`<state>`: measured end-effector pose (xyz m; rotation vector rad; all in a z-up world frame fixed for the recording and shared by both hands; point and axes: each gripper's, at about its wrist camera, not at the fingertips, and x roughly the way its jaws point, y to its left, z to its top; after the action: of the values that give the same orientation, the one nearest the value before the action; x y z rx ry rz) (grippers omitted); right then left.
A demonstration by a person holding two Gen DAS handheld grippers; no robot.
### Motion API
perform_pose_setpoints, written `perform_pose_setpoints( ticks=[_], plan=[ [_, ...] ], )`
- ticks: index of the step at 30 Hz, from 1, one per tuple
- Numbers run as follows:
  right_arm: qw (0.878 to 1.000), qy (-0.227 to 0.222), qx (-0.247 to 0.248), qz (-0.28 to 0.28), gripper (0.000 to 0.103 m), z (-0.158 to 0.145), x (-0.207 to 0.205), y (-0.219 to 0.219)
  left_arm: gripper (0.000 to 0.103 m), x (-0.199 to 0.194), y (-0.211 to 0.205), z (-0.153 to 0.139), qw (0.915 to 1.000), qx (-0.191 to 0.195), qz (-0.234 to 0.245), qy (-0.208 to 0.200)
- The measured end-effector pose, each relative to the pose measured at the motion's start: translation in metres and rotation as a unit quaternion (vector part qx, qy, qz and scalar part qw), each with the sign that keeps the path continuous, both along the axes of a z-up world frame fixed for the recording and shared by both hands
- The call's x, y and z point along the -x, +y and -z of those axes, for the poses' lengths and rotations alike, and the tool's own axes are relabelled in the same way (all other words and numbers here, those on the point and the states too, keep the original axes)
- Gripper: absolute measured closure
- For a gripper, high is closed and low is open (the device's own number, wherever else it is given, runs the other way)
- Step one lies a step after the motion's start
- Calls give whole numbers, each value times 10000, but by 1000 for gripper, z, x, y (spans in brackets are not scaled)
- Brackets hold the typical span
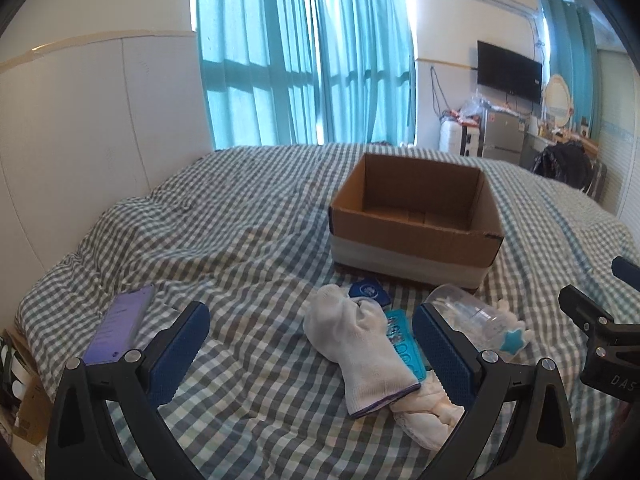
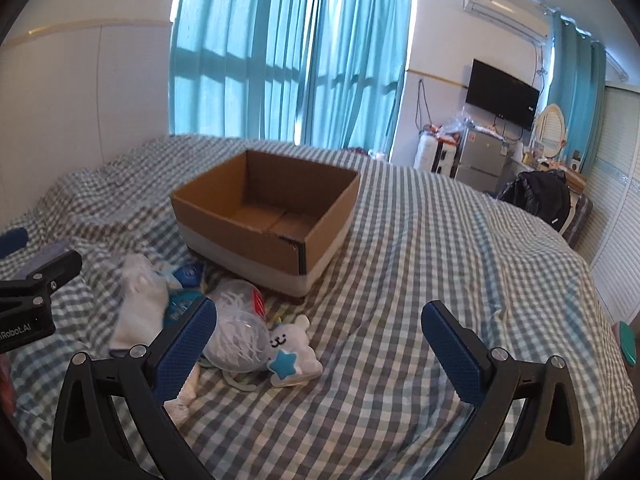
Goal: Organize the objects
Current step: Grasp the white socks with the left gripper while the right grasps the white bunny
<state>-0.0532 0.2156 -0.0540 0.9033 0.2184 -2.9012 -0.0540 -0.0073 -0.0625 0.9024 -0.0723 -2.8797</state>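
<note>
An open, empty cardboard box (image 1: 416, 216) stands on the checked bedspread; it also shows in the right wrist view (image 2: 268, 216). In front of it lies a pile: a white sock (image 1: 360, 344), a teal flat item (image 1: 404, 348), a blue round-marked packet (image 1: 368, 292), a clear plastic container (image 1: 468, 316) and a white plush with a blue star (image 2: 290, 350). The container holds white shreds (image 2: 240, 332). My left gripper (image 1: 312, 344) is open over the sock. My right gripper (image 2: 320, 340) is open and empty, just right of the plush.
A purple phone (image 1: 120, 324) lies on the bed at the left. A headboard wall (image 1: 80, 140) runs along the left. Teal curtains (image 1: 304, 52), a fridge (image 2: 484, 160) and a TV (image 2: 502, 92) stand beyond the bed. A chair with black clothing (image 2: 540, 196) is at right.
</note>
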Motion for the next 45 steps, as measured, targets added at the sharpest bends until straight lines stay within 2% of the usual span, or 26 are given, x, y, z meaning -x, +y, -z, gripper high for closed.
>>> perform_pose_setpoints(
  ticks=[3,8,13,15,17,20,22,25,26,28,30,31,32,36,38,40,45],
  plan=[
    [9996,-260,-8,106,0,20,19,9,0,16,9,20,9998,153,7,-115],
    [9974,-702,80,104,2,52,45,18,0,40,16,49,9988,-45,153,-468],
    [9931,-1165,122,-28,16,80,61,11,0,61,24,79,9960,199,226,-846],
    [9922,-1231,204,-69,19,86,66,10,0,65,24,88,9944,287,269,-977],
    [9909,-1303,324,-127,27,90,69,9,0,68,23,95,9939,320,290,-1015],
    [9886,-1446,370,-207,39,96,71,8,0,72,12,101,9937,-71,304,-1079],
    [9863,-1563,417,-314,51,102,73,6,0,79,1,109,9902,-443,290,-1290],
    [9866,-1552,355,-343,53,104,72,2,0,82,-15,114,9823,-1121,279,-1477],
    [9867,-1548,366,-347,53,104,71,2,0,82,-17,115,9809,-1211,284,-1494],
    [9861,-1570,408,-349,53,103,70,4,0,79,-15,113,9828,-1090,317,-1454],
    [9862,-1565,415,-351,53,104,67,4,9,74,-10,109,9859,-879,383,-1369],
    [9863,-1561,403,-357,53,103,65,3,21,72,-8,106,9862,-853,455,-1344],
    [9865,-1547,387,-363,53,104,64,2,28,70,-5,103,9866,-784,489,-1342],
    [9875,-1500,294,-395,53,103,56,1,47,65,-3,98,9878,-584,522,-1344],
    [9882,-1454,289,-385,53,102,50,4,60,59,-5,95,9879,-538,497,-1368],
    [9890,-1410,274,-367,53,98,45,3,66,56,-8,93,9881,-529,508,-1348],
    [9917,-1212,267,-338,54,81,28,1,67,43,-18,77,9909,-482,469,-1166]
  ],
)
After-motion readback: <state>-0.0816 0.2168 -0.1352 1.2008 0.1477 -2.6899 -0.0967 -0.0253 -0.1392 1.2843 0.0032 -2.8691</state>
